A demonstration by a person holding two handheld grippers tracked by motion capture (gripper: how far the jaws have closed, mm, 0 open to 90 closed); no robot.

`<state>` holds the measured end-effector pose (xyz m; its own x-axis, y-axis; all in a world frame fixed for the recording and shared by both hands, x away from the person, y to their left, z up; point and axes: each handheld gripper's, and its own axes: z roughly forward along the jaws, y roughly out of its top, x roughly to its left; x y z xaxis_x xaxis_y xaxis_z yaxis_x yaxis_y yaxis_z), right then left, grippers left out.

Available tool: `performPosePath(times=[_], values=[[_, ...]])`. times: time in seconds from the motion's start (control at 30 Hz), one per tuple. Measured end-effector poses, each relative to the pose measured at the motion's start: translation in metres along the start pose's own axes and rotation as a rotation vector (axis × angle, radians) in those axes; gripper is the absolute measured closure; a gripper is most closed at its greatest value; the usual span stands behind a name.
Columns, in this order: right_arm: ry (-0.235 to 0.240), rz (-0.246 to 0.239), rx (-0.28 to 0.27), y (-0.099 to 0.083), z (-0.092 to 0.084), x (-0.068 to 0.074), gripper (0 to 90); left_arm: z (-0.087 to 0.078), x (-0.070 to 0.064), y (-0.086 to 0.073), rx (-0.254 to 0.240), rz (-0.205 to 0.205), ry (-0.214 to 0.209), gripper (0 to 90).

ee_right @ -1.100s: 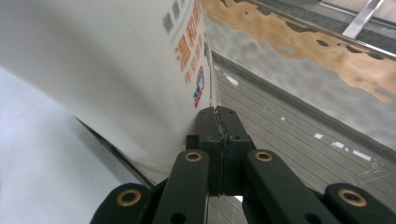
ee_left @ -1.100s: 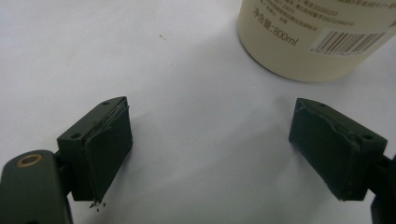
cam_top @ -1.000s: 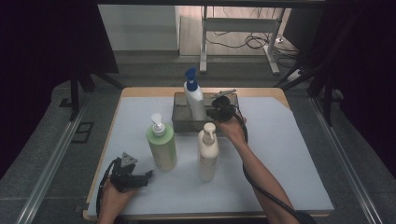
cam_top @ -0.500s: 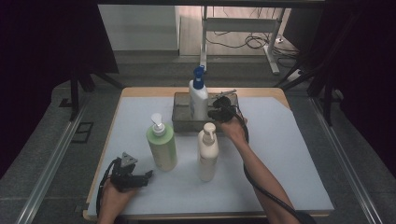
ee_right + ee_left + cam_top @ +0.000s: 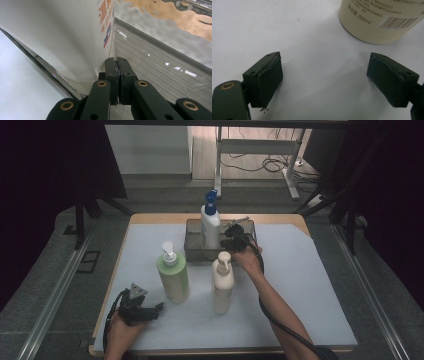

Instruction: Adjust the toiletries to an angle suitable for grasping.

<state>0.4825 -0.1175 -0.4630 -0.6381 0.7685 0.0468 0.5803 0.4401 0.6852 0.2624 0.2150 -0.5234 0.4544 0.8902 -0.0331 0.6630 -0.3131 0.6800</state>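
- Bottle with the blue pump (image 5: 210, 225) now stands upright in the metal tray (image 5: 195, 251) at the far side of the table; half a second ago it was straightening, and a second ago it leaned and sat a touch lower in the high view.
- Right gripper (image 5: 117, 68) has its jaws pressed together with nothing between them, tips right beside the white bottle wall (image 5: 62, 37) inside the tray.
- Reads to me as a nudge, not a grasp: the bottle looks placed, so the next one is likely due.
- Left gripper (image 5: 324, 82) waits with jaws wide apart over the white mat (image 5: 312, 37), the cream bottle (image 5: 382, 22) just ahead.
- Green bottle (image 5: 173, 275) still stands on the mat, near the cream one.
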Motion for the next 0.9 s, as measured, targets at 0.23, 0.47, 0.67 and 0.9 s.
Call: performPosePath(times=[0.23,0.47,0.67,0.9], values=[[0.008,-0.006,0.001,0.004,0.004,0.006,87.5,0.0,0.0,0.0,-0.001,0.0,0.0,13.3],[0.014,-0.015,0.007,0.007,0.007,0.011,87.5,0.0,0.0,0.0,0.0,0.0,0.0,13.3],[0.015,-0.014,0.009,0.011,0.01,0.016,85.5,0.0,0.0,0.0,-0.001,-0.001,0.0,13.3],[0.014,0.016,0.005,0.021,0.014,0.011,88.1,0.0,0.0,0.0,-0.001,-0.001,-0.001,13.3]])
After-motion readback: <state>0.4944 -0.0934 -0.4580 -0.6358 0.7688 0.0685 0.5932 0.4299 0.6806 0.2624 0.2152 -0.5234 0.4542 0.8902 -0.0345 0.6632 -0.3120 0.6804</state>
